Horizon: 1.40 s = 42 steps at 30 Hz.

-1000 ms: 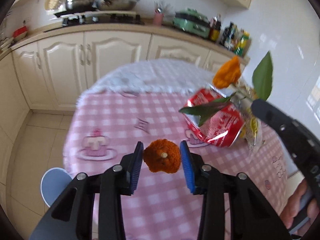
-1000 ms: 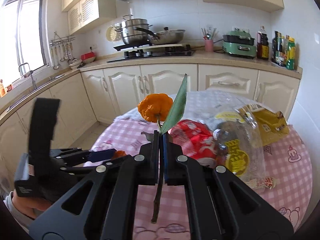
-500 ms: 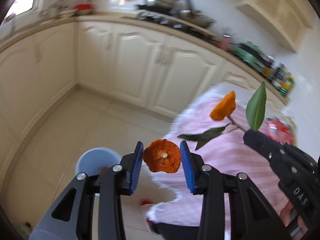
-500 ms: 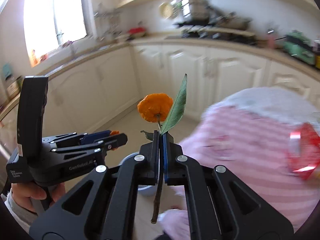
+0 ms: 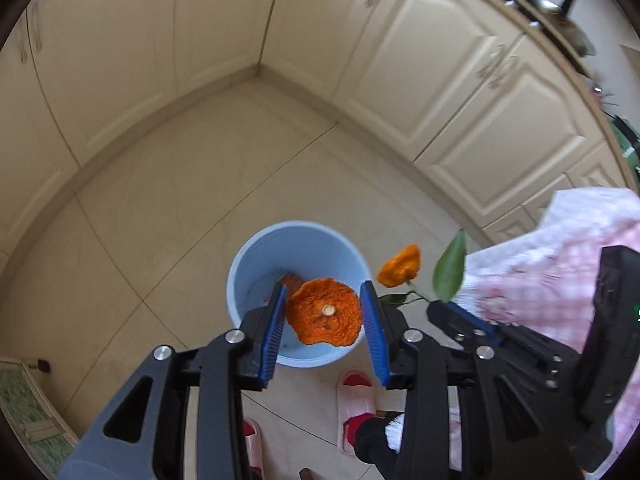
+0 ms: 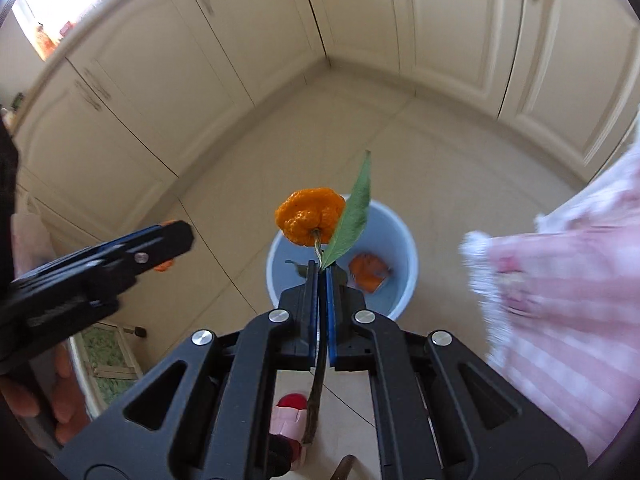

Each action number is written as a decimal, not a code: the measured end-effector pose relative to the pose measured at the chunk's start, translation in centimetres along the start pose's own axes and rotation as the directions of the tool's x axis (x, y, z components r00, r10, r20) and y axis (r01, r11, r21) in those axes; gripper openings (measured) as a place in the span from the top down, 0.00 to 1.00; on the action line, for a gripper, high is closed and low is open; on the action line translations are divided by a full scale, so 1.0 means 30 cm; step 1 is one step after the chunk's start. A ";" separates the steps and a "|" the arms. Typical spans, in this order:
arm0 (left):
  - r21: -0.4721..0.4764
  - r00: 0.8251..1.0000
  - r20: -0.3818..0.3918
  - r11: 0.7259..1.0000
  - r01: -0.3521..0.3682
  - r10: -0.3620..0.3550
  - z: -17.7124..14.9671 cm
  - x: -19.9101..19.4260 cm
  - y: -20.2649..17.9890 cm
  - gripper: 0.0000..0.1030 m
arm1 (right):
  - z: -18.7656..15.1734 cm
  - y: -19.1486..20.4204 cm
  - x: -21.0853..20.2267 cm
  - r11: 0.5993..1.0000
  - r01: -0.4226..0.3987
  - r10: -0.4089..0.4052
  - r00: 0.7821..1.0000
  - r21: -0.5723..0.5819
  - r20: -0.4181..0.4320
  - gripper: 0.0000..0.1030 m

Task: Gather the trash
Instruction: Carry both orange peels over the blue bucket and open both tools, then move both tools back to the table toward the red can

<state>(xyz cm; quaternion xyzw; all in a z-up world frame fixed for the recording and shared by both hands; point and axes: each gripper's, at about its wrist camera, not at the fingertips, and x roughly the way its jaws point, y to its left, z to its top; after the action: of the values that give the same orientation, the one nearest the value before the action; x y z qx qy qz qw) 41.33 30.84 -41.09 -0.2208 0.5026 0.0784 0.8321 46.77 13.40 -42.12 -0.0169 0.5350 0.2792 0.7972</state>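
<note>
The left tongs are gripping a dried, crinkly disc of orange peel between ribbed blue pads, and the disc is hanging over the near side of a round, smooth pale-blue bucket standing on the beige tiled floor. The right tongs are pressed together, pinching the thin woody stem of a small bumpy orange fruit with a long pointed green leaf, above the bucket's near rim. Another orange scrap is lying inside the bucket. Cream panelled cabinets are lining the floor's far edges, and a pink checked tablecloth with a frilly white hem is hanging just right of the bucket.
</note>
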 end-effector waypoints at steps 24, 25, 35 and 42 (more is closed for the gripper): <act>-0.032 0.989 -0.139 0.999 0.038 -0.042 -0.034 0.338 0.014 0.64 | -0.021 -0.178 0.163 0.983 0.168 -0.168 0.986 0.077 -0.002 0.54; -0.029 0.990 -0.137 0.999 0.039 -0.043 -0.033 0.332 0.007 0.64 | -0.018 -0.183 0.159 0.982 0.169 -0.170 0.986 0.083 0.003 0.53; -0.018 0.995 -0.091 0.999 0.047 -0.048 -0.007 0.236 -0.041 0.54 | -0.019 -0.183 0.072 0.983 0.144 -0.150 0.988 0.117 0.041 0.53; -0.019 0.999 -0.037 0.999 0.033 -0.034 -0.004 0.090 -0.064 0.43 | -0.013 -0.150 -0.036 0.985 0.129 -0.139 0.987 0.115 0.080 0.53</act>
<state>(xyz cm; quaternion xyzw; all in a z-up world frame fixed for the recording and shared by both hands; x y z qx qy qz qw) 43.20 28.83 -42.94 -0.2384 0.5135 0.0650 0.8218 48.24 9.02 -42.58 0.0031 0.5115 0.1958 0.8367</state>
